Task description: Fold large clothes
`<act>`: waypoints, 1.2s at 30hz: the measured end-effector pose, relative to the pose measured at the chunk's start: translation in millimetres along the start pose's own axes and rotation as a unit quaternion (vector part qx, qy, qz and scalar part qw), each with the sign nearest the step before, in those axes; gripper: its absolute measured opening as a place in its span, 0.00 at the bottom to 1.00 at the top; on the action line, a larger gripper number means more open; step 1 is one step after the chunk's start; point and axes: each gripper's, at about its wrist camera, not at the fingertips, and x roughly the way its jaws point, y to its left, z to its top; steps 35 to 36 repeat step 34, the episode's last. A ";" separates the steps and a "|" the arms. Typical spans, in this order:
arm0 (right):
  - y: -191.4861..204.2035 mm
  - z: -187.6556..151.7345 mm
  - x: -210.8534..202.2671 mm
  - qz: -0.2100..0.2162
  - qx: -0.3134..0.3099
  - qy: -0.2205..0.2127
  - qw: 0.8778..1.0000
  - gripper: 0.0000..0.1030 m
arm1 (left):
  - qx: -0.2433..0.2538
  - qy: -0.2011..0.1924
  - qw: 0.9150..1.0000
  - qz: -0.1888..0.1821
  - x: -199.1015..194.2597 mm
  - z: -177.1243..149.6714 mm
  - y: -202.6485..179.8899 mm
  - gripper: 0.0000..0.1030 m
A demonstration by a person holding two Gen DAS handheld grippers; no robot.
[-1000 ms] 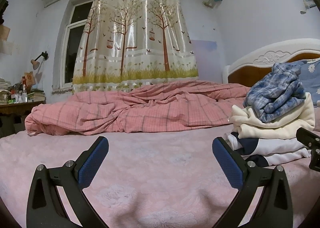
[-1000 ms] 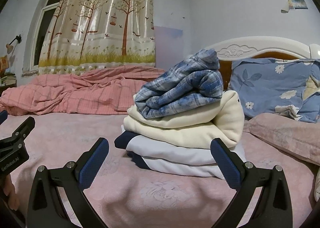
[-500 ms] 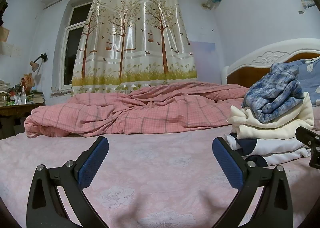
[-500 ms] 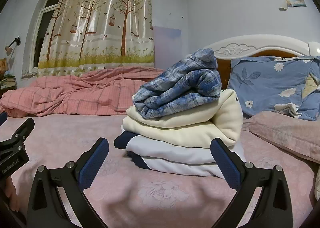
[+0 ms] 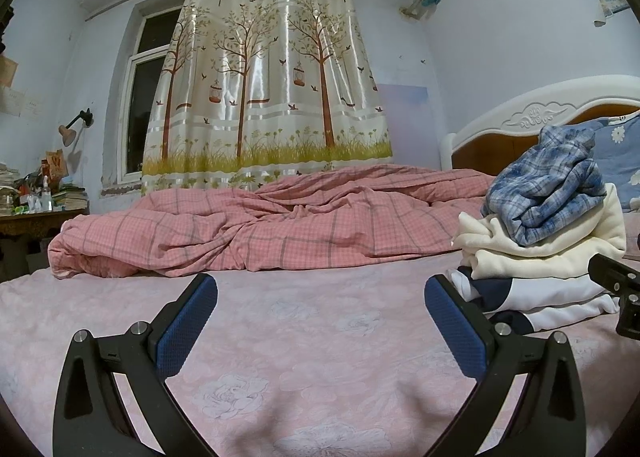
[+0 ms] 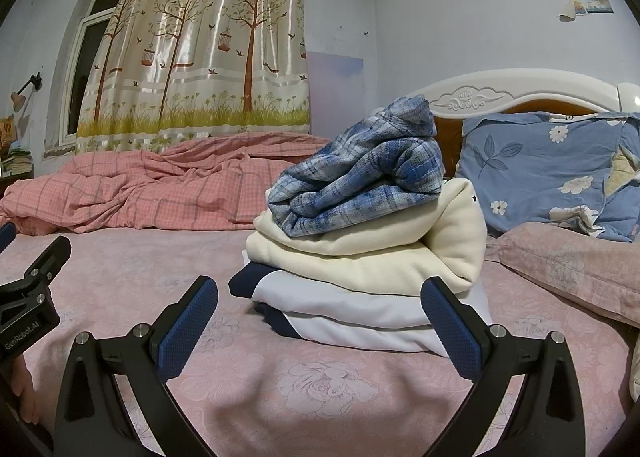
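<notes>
A stack of folded clothes sits on the pink bed sheet point(image 6: 320, 381): a blue plaid garment point(image 6: 360, 169) on top, a cream one point(image 6: 372, 253) under it, and white and navy ones point(image 6: 340, 305) at the bottom. The stack also shows at the right of the left wrist view point(image 5: 548, 225). My right gripper point(image 6: 320, 297) is open and empty, just in front of the stack. My left gripper point(image 5: 320, 297) is open and empty over bare sheet point(image 5: 312, 337), left of the stack.
A crumpled pink plaid quilt point(image 5: 260, 229) lies across the far side of the bed. A blue flowered pillow point(image 6: 548, 169) and a pink pillow point(image 6: 572, 261) lie by the white headboard point(image 6: 500, 93). A cluttered desk point(image 5: 36, 213) stands at far left.
Both views have tilted very slightly; the clothes stack sits a touch lower and closer in frame. Both grippers stay open and empty.
</notes>
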 end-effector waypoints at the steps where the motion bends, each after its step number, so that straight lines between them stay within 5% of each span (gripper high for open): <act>1: 0.1 -0.1 0.0 0.000 0.000 0.000 1.000 1.00 | 0.001 0.001 1.000 0.000 0.1 0.0 0.3 1.00; 36: -0.3 0.9 -0.2 0.000 0.000 0.000 1.000 1.00 | 0.001 0.000 1.000 -0.002 2.3 -0.5 -3.7 1.00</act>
